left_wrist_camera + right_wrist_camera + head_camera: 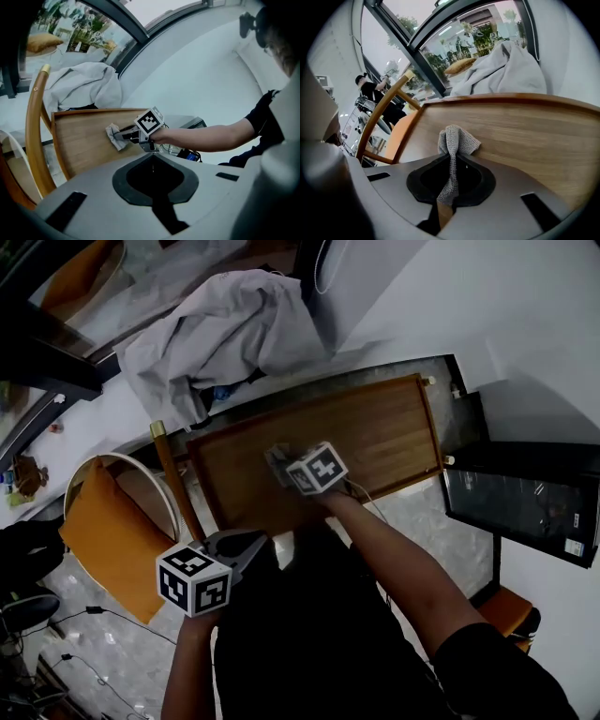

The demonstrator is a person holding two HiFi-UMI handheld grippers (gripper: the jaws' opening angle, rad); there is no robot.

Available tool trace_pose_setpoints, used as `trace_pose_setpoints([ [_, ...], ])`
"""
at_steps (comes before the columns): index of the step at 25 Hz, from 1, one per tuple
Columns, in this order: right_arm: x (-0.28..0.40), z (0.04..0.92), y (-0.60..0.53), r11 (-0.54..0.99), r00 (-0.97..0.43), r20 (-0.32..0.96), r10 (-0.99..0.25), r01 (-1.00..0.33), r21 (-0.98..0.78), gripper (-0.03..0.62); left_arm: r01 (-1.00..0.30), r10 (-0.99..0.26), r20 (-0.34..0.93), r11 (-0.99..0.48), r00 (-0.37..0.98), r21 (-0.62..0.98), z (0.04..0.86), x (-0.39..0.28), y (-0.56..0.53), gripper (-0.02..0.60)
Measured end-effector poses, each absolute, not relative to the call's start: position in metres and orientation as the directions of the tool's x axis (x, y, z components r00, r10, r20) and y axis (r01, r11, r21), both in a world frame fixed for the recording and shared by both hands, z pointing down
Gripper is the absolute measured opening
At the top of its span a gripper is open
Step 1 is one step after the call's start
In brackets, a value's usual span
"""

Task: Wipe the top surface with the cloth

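Our right gripper [451,163] has its jaws clamped on the grey cloth [454,143]. A strip of the cloth runs back between the jaws, and a bunched end sticks out in front and rests on the wooden worktop [529,133]. From the head view, that gripper [281,465] is reached out over the near middle part of the worktop [384,432], with the cloth [275,456] at its tip, blurred there. The left gripper view shows the same from the side: the cloth [114,136] is pressed to the wood [79,138] ahead of the right gripper [125,135].

Our left gripper [152,164] has its jaws together with nothing between them. It is held back off the worktop, low at our left [246,547], near the worktop's near left corner and apart from the cloth.

Beside the worktop's left end stands a chair [169,474] with a curved wooden frame and an orange cushion [108,531]. Beyond the far edge lies a heap of pale grey fabric [225,329]. At the right end we see a dark glossy panel [525,502].
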State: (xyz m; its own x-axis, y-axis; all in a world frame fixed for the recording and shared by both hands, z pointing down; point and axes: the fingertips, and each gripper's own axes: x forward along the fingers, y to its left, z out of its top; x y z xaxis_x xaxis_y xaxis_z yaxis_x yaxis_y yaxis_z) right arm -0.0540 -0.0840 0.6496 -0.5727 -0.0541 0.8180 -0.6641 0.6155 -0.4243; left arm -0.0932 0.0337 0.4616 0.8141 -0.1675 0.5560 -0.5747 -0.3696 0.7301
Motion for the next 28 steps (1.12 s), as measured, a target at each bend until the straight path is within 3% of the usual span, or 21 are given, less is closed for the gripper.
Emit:
trace_pose_setpoints([
  [28, 0.206, 0.639, -0.166, 0.488, -0.465, 0.862, -0.203, -0.811, -0.323, 0.035, -0.52, -0.074, 0.547, -0.435, 0.834, 0.735, 0.471, 0.045, -0.023, 0.011],
])
